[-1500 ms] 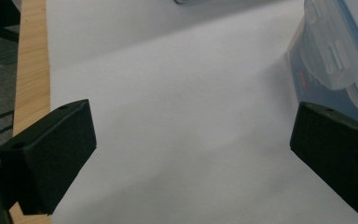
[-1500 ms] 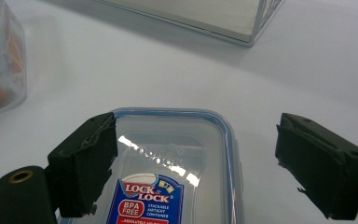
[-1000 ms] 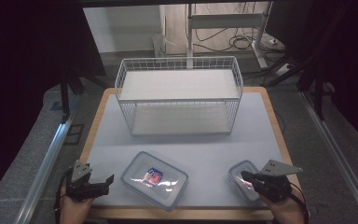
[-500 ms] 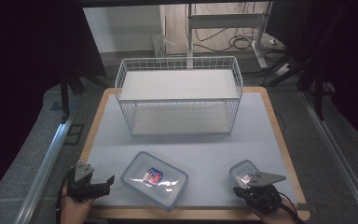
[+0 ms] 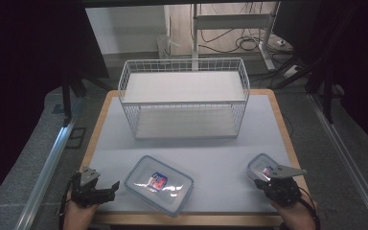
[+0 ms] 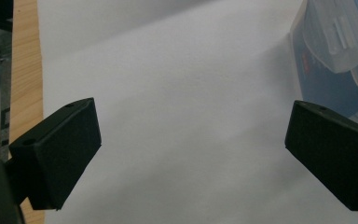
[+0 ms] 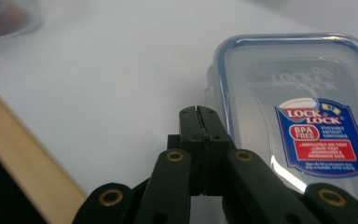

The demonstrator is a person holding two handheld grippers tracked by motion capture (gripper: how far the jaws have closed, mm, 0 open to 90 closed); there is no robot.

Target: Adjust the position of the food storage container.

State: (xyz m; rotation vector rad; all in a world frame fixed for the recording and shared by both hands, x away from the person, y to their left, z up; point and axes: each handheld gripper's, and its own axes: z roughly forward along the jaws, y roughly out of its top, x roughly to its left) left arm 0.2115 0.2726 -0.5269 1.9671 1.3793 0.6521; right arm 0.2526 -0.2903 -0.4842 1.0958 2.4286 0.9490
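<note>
high view: white mat on a wooden table. a white wire basket stands at the far middle of the mat.

two clear lidded plastic containers lie on the near half. the large container sits near the front edge, left of centre, turned at a slant, with a red and blue label on its lid. the small container sits at the near right, close to the mat's right edge, also labelled.

left gripper: held in the person's left hand at the near left corner of the mat, pointing toward the large container, just short of it. left gripper view: both black jaws stand wide apart with only bare mat between them; a corner of the large container, with its clip, lies ahead near the right jaw, apart from it.

right gripper: held at the near right, tip at the near edge of the small container. right gripper view: right gripper has its jaws pressed flat together with nothing between them, the tip just beside the left edge of the small container. contact with the container: cannot tell. the lid is on and the label reads lock & lock.
</note>
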